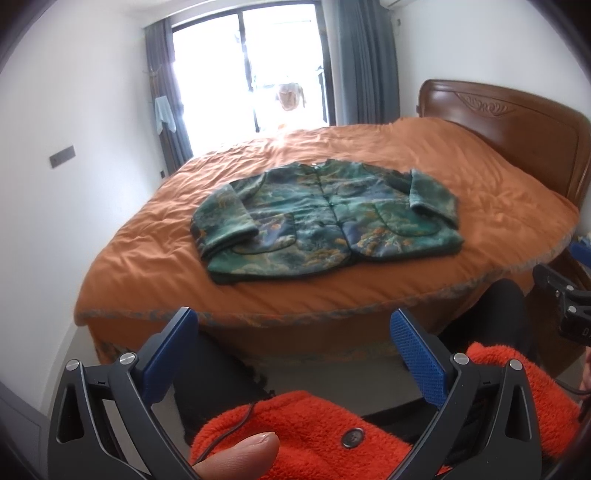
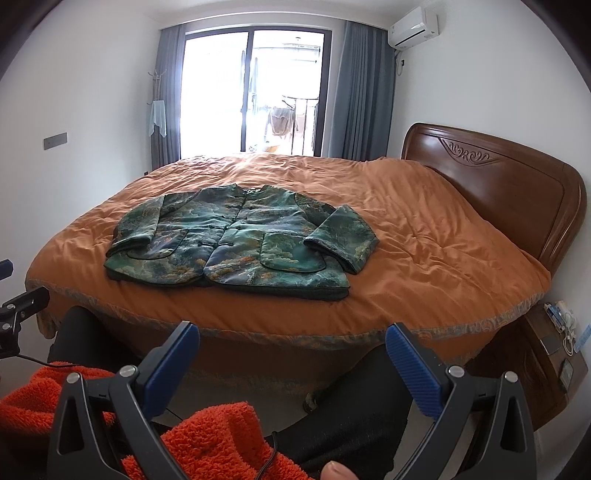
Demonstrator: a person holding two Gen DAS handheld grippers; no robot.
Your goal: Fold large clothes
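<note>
- Lying flat on the orange quilted bedspread, the green patterned padded jacket sits well beyond my jaws.
- My left gripper and right gripper both gape, holding nothing.

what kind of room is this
A bedroom, most likely in a home: a large bed with an orange cover and carved wooden headboard, curtained balcony doors with laundry outside, and a wall air conditioner. A green jacket lies flat on the bed.
</note>
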